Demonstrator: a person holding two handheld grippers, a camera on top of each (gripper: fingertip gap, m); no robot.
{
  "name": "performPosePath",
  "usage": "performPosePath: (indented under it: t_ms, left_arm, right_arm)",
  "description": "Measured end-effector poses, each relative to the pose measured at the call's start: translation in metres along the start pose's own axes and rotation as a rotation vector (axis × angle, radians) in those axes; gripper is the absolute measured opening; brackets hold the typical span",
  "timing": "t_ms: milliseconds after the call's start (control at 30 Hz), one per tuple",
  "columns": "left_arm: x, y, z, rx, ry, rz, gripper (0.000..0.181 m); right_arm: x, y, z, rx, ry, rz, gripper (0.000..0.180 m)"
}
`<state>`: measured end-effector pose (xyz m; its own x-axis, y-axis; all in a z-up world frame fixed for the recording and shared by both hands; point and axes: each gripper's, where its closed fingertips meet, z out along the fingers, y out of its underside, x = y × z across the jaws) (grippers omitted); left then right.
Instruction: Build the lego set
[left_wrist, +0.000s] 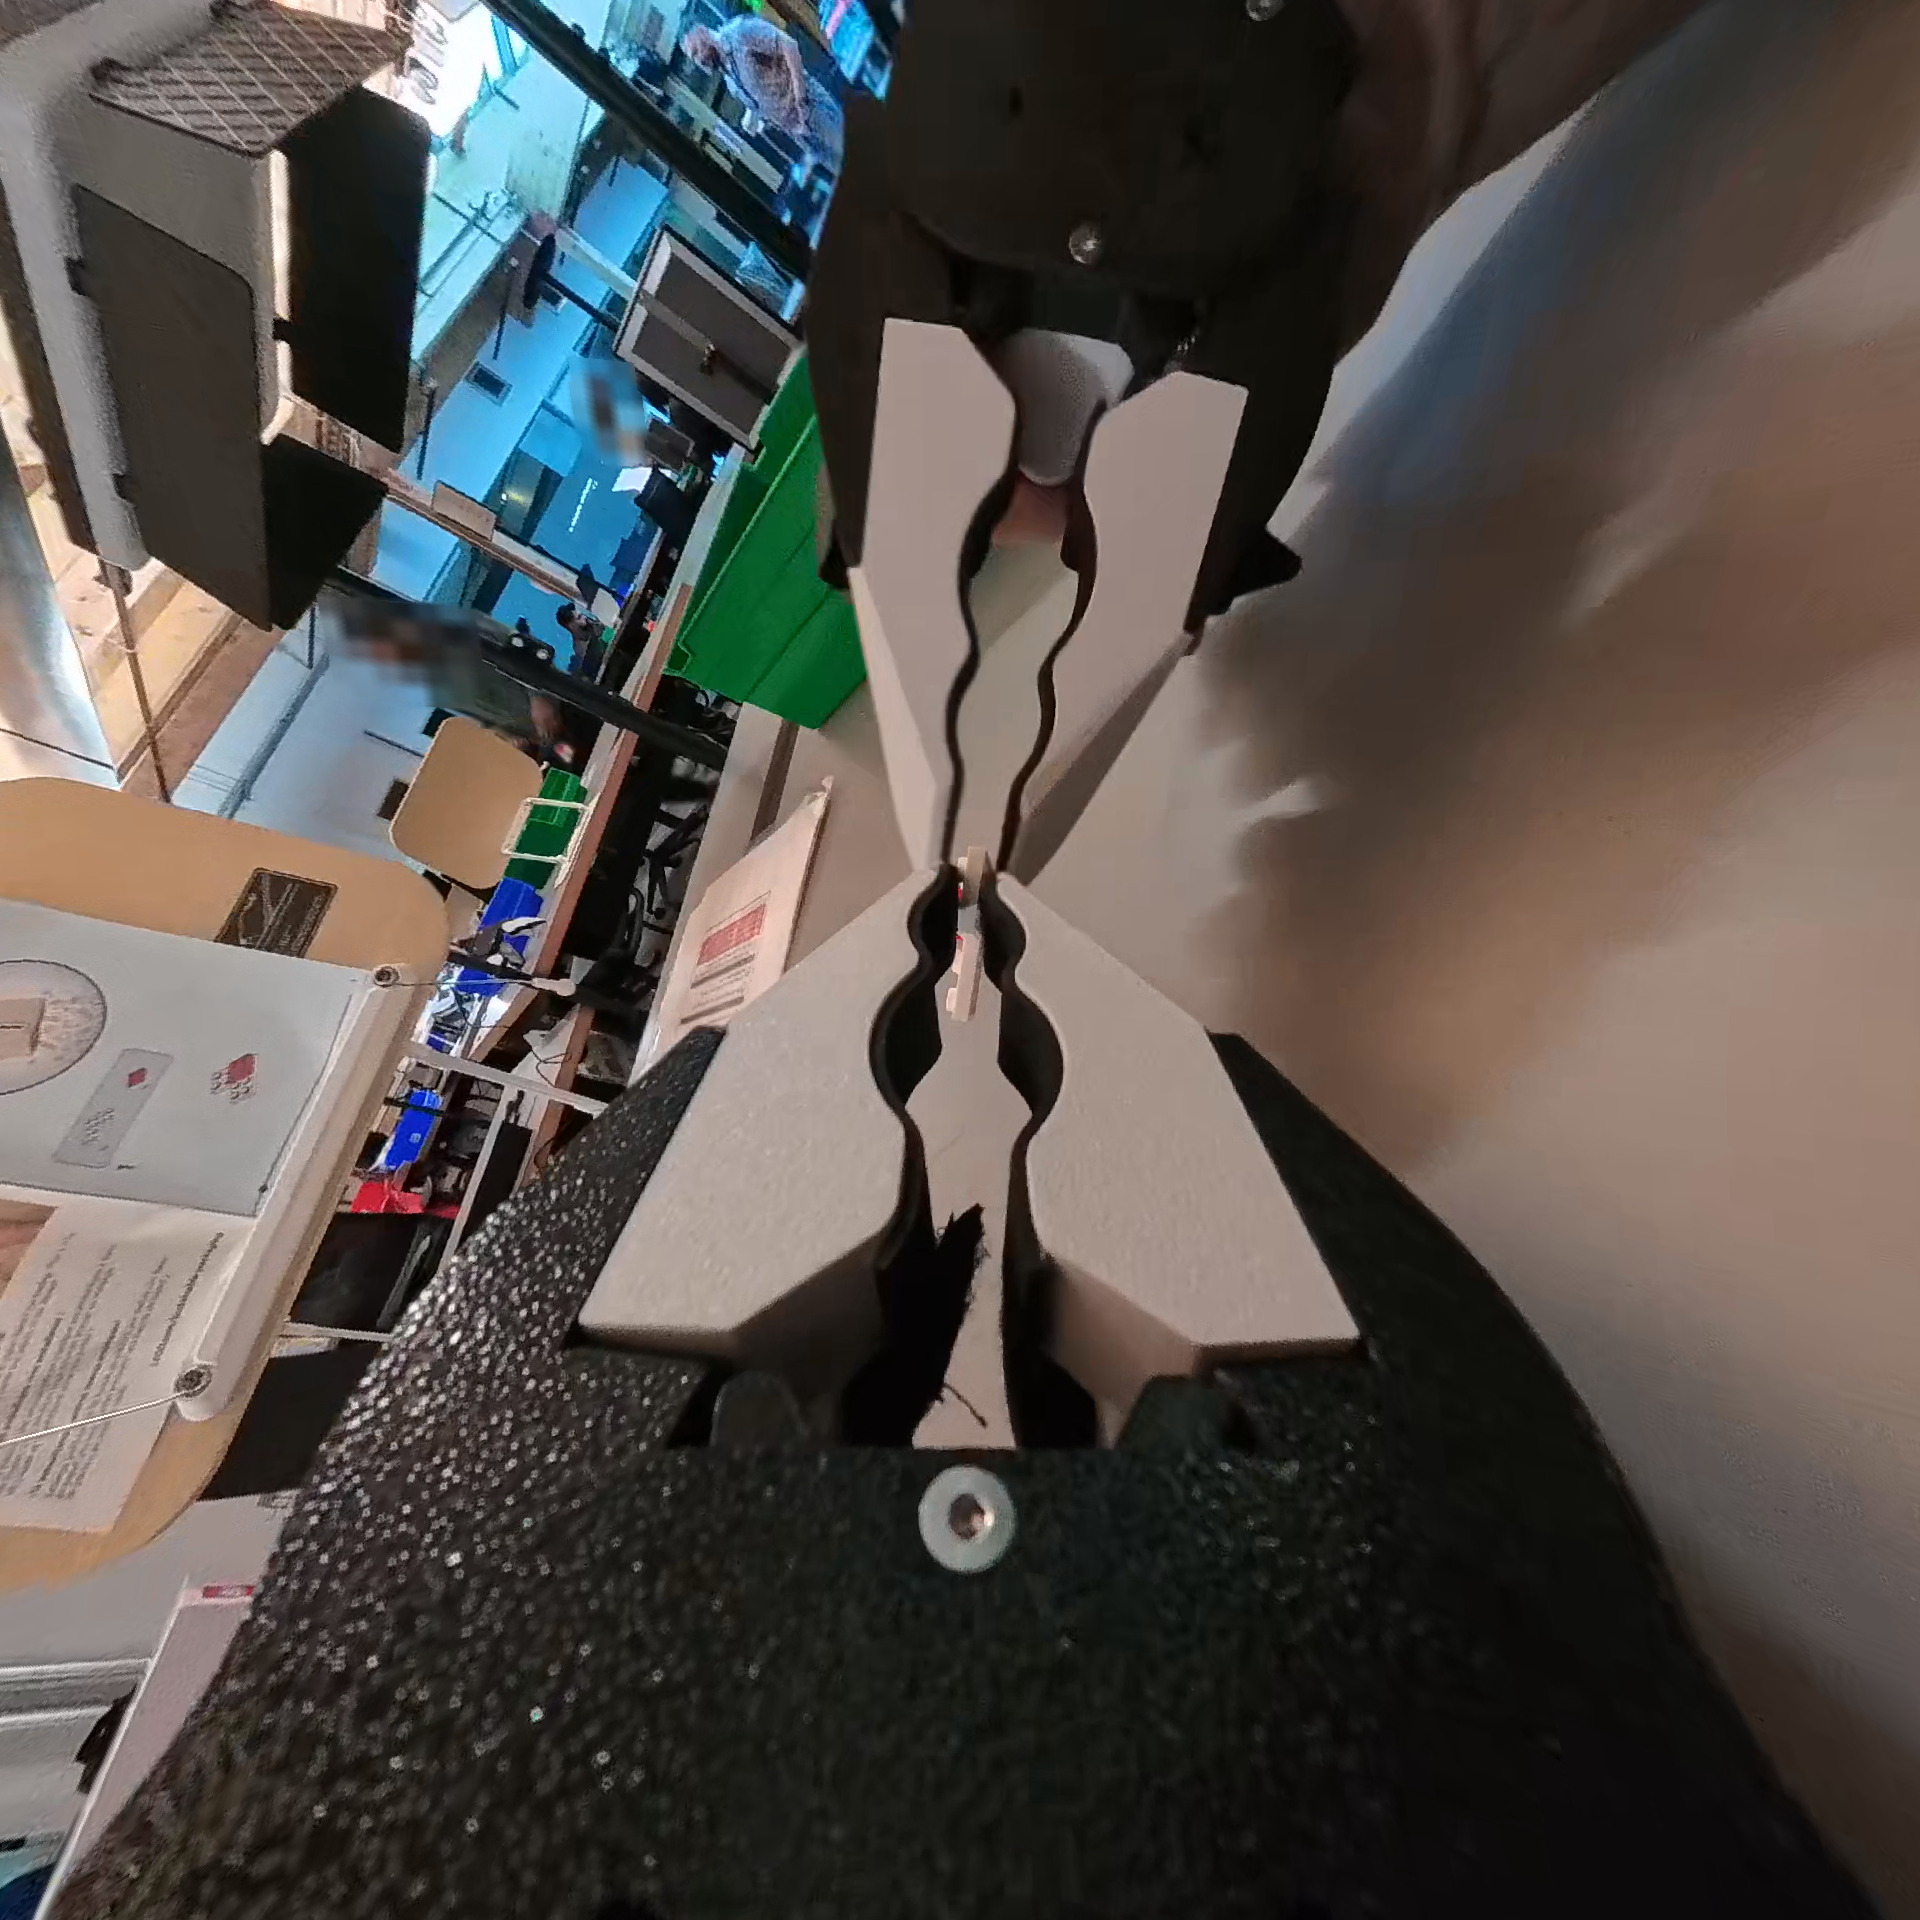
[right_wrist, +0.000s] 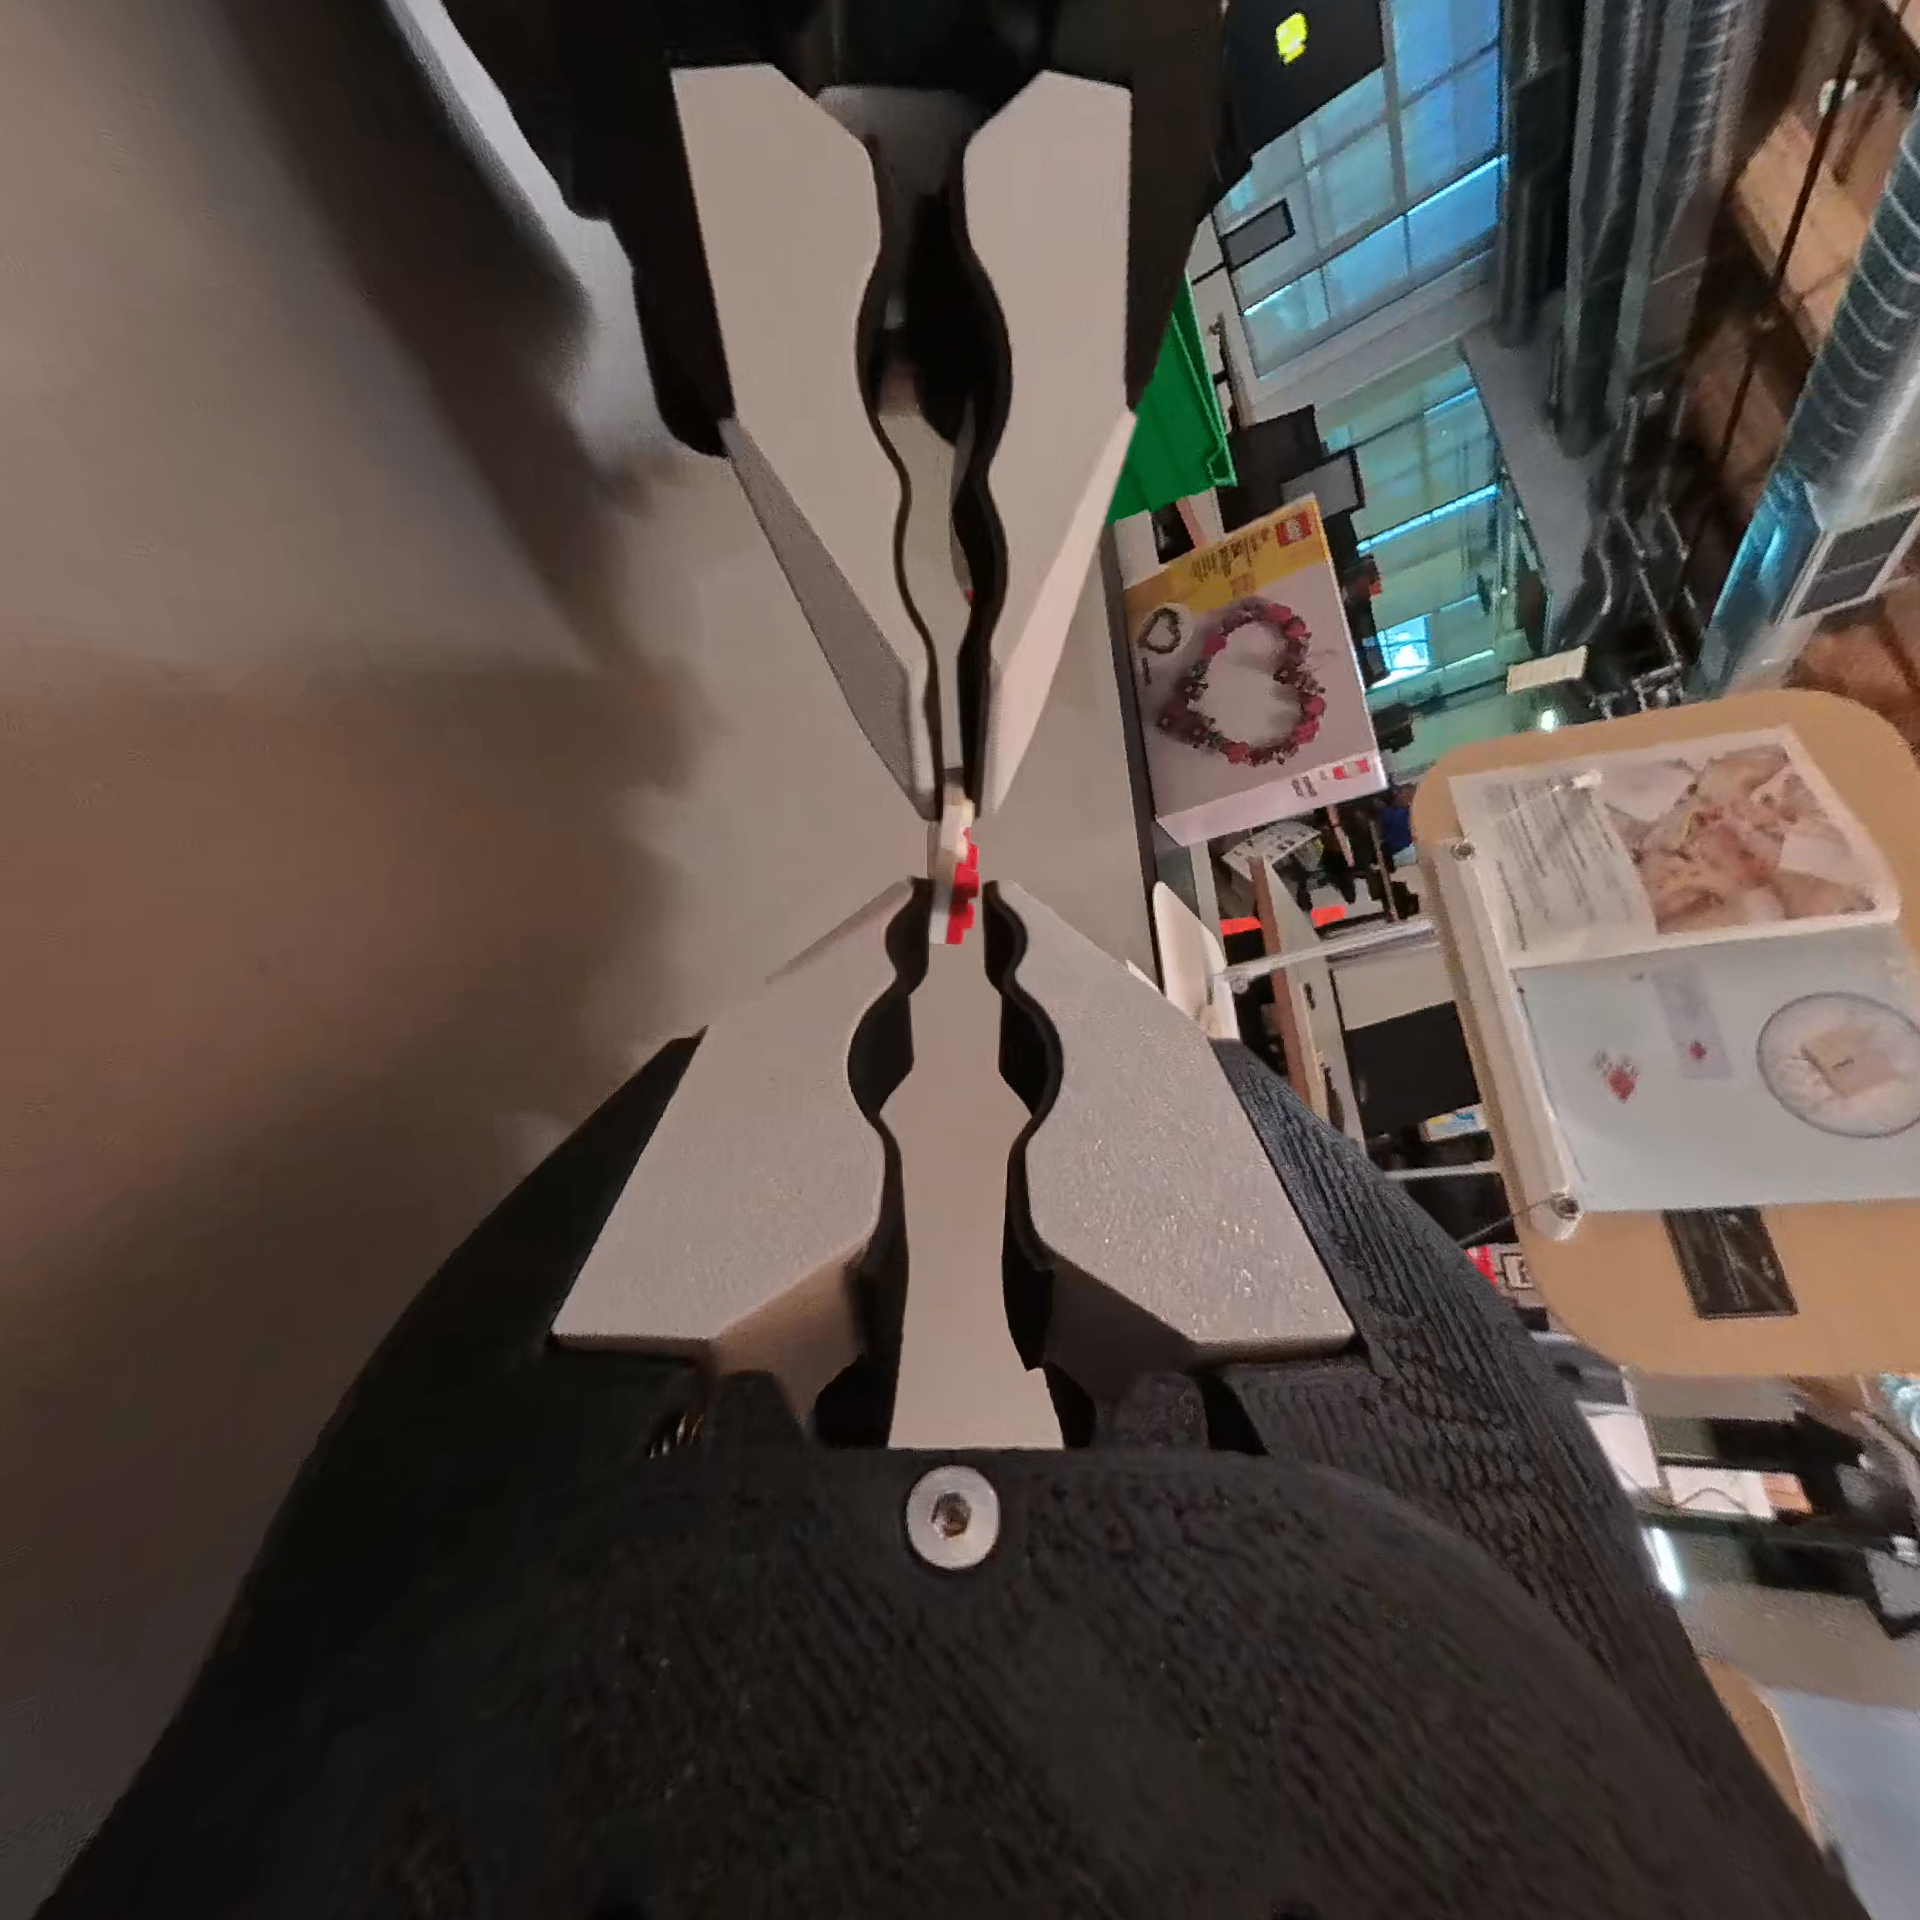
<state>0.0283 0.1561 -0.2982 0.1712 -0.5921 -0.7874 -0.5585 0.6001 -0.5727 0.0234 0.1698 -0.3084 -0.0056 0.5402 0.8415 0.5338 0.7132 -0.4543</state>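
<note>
My left claw (left_wrist: 971, 894) and my right claw (right_wrist: 951, 899) meet tip to tip above the pale table (left_wrist: 1558, 935), both views tilted steeply sideways. The left claw is pinched on a small white plate (left_wrist: 969, 951), a thin strip caught edge-on between the fingertips; its long axis runs along the line of my fingers, one end poking out toward the opposing claw, the other lying back inside the gap. The right claw, seen across from it, is closed down on the far end of the same piece. From the right side the plate (right_wrist: 951, 873) shows as a short white bar spanning the gap between the two sets of tips, again lengthwise along the fingers, with red bricks (right_wrist: 966, 883) stacked on one flat face and jutting sideways from it. The right fingertips press against the near end of this little assembly, though their grip on it is hard to read. Beyond the claws, a set box (right_wrist: 1247, 675) picturing a heart-shaped wreath stands on the table near a green bin (right_wrist: 1174, 436). A wooden stand (right_wrist: 1683, 1039) holds an open instruction booklet (right_wrist: 1714, 935), clipped in place. Shelving and windows fill the blurred background.
</note>
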Motion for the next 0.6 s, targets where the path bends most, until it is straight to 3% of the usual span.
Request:
performPosePath:
  t_ms: [167,267,367,467,600]
  left_arm:
    - [-0.004,-0.001,-0.002,0.044,-0.023,-0.089,0.006]
    - [-0.006,0.014,-0.001,-0.009,0.01,-0.264,0.049]
    - [-0.022,0.024,-0.008,0.006,-0.029,-0.46,0.07]
    - [-0.037,0.032,-0.015,0.018,-0.079,-0.548,0.071]
    - [-0.028,0.039,-0.013,-0.04,-0.015,-0.552,0.07]
  right_arm:
    - [0.003,-0.003,-0.001,0.011,0.029,-0.019,0.006]
    - [0.003,0.015,0.003,-0.076,0.052,-0.076,0.006]
    - [-0.008,0.032,0.009,-0.174,0.02,-0.176,0.006]
    - [-0.021,0.035,0.014,-0.205,-0.043,-0.223,0.006]
    - [-0.029,0.035,0.016,-0.229,-0.09,-0.249,0.007]
